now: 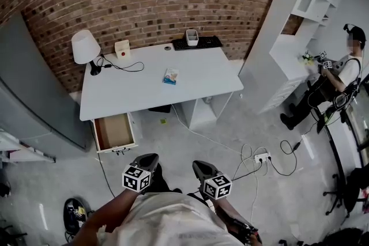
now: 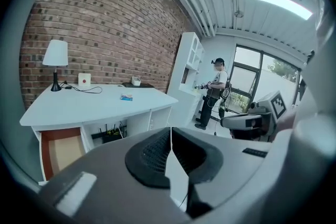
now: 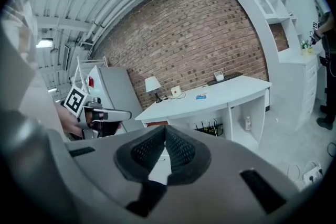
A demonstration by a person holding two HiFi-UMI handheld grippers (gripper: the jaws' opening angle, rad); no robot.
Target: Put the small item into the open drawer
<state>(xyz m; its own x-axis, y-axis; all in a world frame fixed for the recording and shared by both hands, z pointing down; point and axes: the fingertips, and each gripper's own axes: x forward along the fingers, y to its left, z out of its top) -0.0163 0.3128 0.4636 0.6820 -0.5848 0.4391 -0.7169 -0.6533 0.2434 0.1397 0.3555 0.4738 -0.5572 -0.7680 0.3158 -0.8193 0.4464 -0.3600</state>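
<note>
The small item [image 1: 170, 76], a flat blue and white packet, lies near the middle of the white desk [image 1: 196, 86]; it also shows as a small packet [image 2: 126, 97] in the left gripper view and a distant packet [image 3: 200, 96] in the right gripper view. Under the desk's left end the open drawer [image 1: 113, 131] is pulled out, its brown inside bare. My left gripper [image 1: 151, 156] and right gripper [image 1: 199, 165] are held side by side near my body, well short of the desk. Both are shut with nothing between their jaws, as their own views of the left gripper [image 2: 170, 136] and right gripper [image 3: 165, 136] show.
On the desk stand a white lamp [image 1: 85, 50], a white box with a red button [image 1: 121, 49], a black cable [image 1: 124, 66], a keyboard [image 1: 199, 42] and a cup [image 1: 192, 37]. A white shelf unit [image 1: 294, 26] and a person [image 1: 334, 80] are at the right. A power strip [image 1: 262, 157] lies on the floor.
</note>
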